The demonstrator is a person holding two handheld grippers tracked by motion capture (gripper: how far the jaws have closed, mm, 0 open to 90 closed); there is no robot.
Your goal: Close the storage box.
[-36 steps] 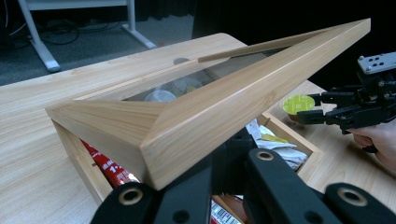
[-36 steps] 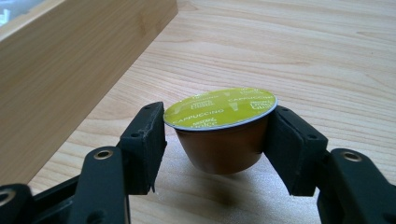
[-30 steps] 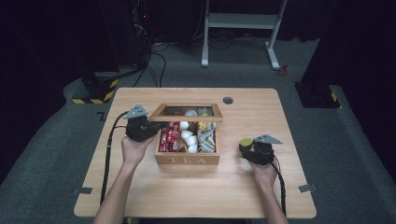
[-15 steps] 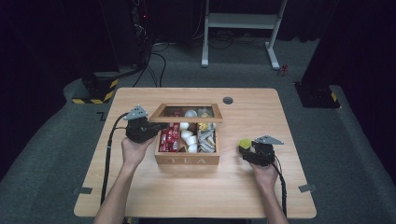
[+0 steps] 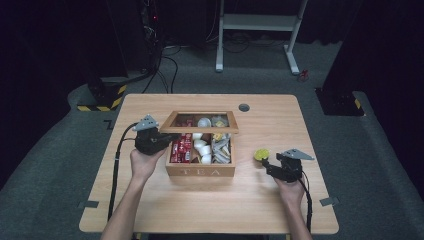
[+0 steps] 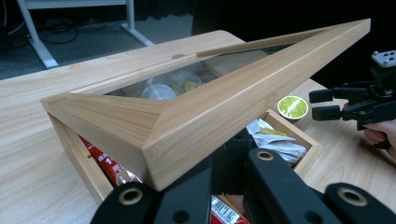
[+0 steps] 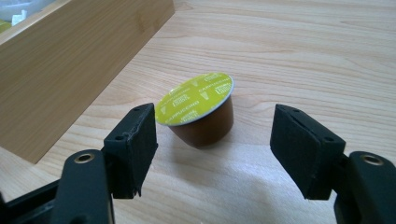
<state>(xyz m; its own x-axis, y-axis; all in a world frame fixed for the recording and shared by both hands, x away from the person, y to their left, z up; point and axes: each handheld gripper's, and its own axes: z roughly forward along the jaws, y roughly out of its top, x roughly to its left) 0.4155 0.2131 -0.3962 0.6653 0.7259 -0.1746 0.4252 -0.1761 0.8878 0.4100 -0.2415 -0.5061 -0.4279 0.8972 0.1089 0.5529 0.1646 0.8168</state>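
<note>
box: tea box sits mid-table, its glass lid propped up and tilting back toward 12 o'clock.
left gripper: your left gripper is at the box's 9 o'clock corner; in the left gripper view the lid corner rests over its jaws. clamped on the frame or just propping it from below — cannot tell.
right gripper: your right gripper has its jaws well apart, holding nothing, with the pod between them in the right gripper view.
pod: green-topped pod stands on the table just off the box's 3 o'clock side, foil up, slightly tilted in the right gripper view.
done: lid is up, box is accessible, your right jaws are lined up on either side of the pod.
left: by my reading, close on the pod, lift it, carry it toward 9 o'clock over the wall, drop it in a compartment, then lower the lid.
high view gives: the whole layout, red packets, white pods and sachets in three rows.
left gripper view gives: lid underside angle, and your right gripper facing the pod from far off.
right gripper view gives: pad-to-pod gaps, apart on both sides, and the box wall at 10 o'clock.
</note>
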